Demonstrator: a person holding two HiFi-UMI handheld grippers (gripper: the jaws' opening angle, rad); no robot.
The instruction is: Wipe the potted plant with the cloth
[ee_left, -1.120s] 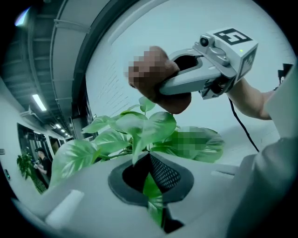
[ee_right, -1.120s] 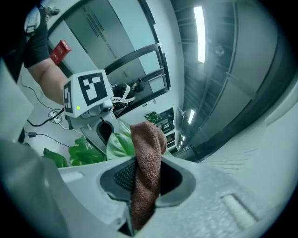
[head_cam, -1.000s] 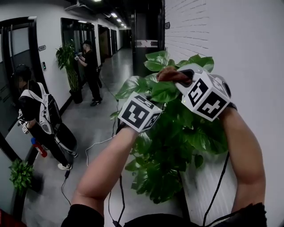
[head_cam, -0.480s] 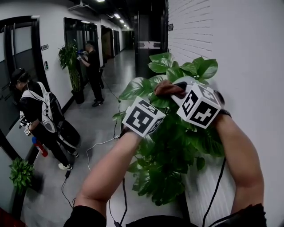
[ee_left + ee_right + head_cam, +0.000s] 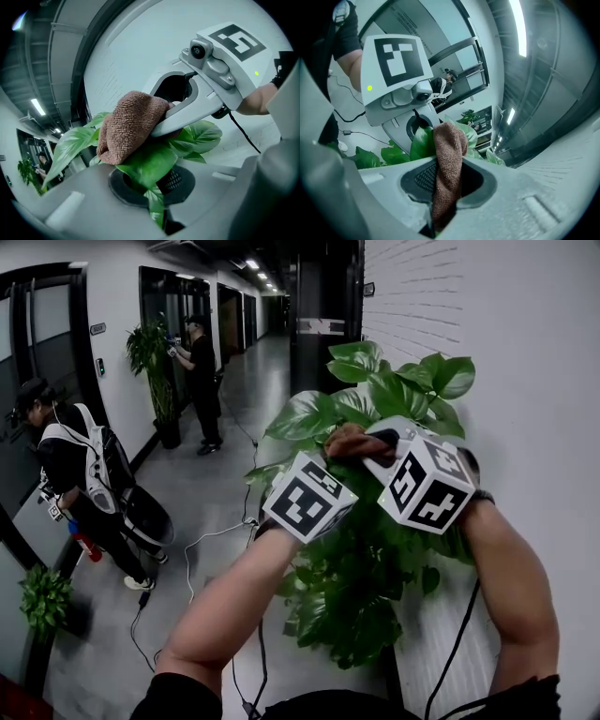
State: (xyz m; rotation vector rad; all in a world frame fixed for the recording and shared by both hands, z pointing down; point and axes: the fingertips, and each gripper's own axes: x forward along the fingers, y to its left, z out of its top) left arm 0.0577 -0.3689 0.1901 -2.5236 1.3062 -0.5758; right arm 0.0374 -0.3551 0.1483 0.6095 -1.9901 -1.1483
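At the plant's (image 5: 375,559) top, the right gripper (image 5: 165,123) clenches the cloth (image 5: 129,124) against a leaf (image 5: 149,165) pinched tight in the left gripper's (image 5: 418,126) jaws.

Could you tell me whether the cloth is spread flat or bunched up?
Bunched up: the cloth sits as a wad in the right gripper's closed jaws, against a leaf.

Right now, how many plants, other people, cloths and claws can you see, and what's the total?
Plants: 3 (near plant, corridor plant, low plant at left)
Other people: 2 (person with backpack, person in black)
Cloths: 1 (brown cloth)
Claws: 2 (left claw on a leaf, right claw on the brown cloth)
Total: 8
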